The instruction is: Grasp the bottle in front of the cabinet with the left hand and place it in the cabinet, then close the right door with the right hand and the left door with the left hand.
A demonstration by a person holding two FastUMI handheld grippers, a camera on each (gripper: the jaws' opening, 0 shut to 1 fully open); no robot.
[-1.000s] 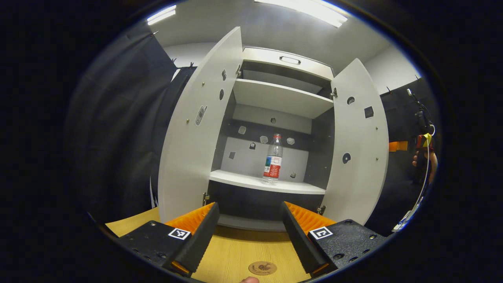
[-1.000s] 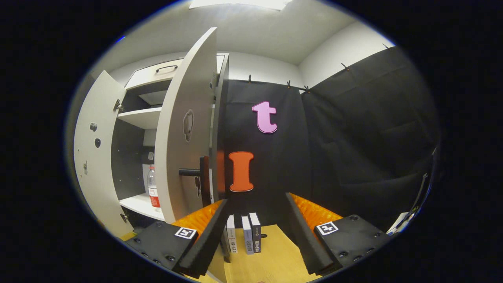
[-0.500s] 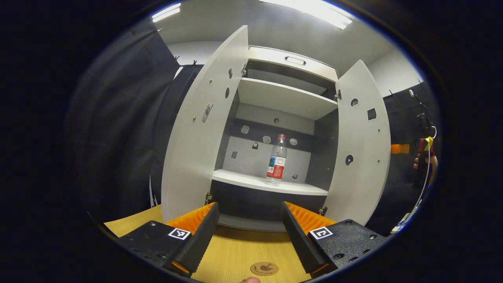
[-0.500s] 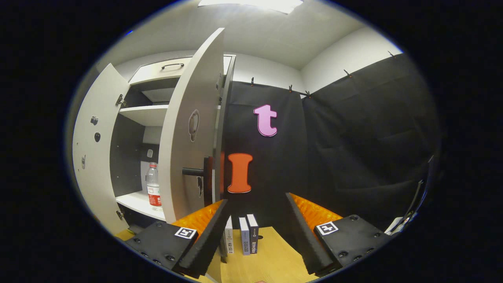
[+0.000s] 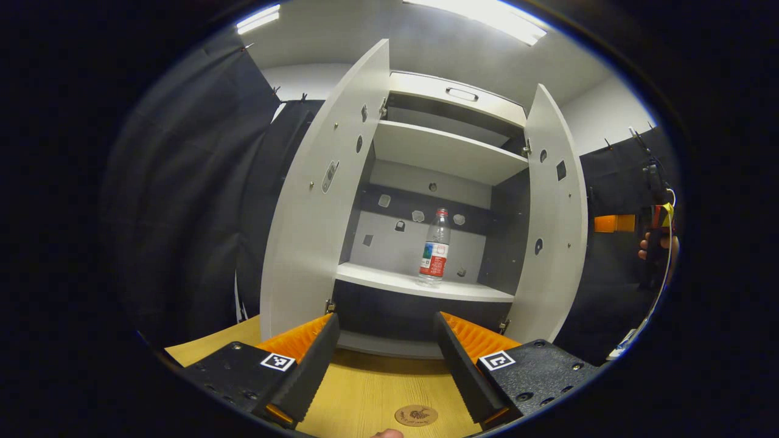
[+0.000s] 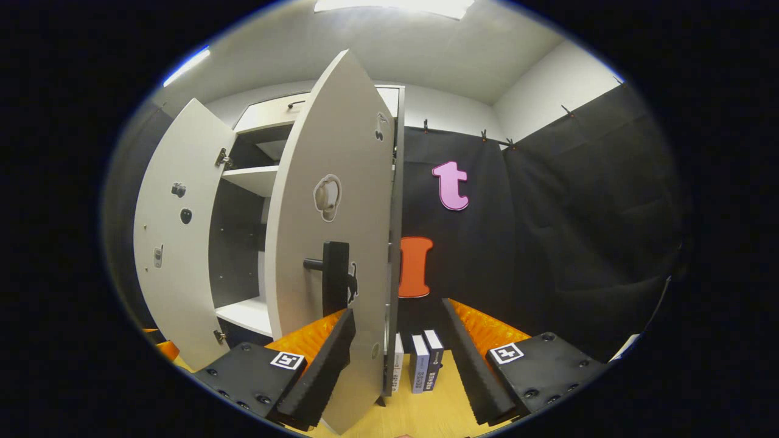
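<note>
Standing upright on the lower shelf (image 5: 420, 285) inside the cabinet (image 5: 447, 155) is one bottle (image 5: 434, 256), with a red cap and a red label. It is well apart from the left tongs (image 5: 386, 365), beyond them and a little to the right of the gap between the fingers. The left tongs are spread apart and hold nothing; they hover over the wooden surface (image 5: 377, 392), where one round coaster (image 5: 416, 415) lies.

The cabinet has two doors. In the left gripper view, the left door (image 5: 322, 201) is wide open and the right door (image 5: 551, 219) is partly swung. In the right gripper view, the right tongs (image 6: 395, 365) are also apart and empty, and the edge of the right door stands between the fingers; I cannot tell if a finger touches it. One black handle (image 6: 331, 277) sits on the door's outer face, just above the left finger. Three books (image 6: 417, 368) stand on the surface behind the door.
</note>
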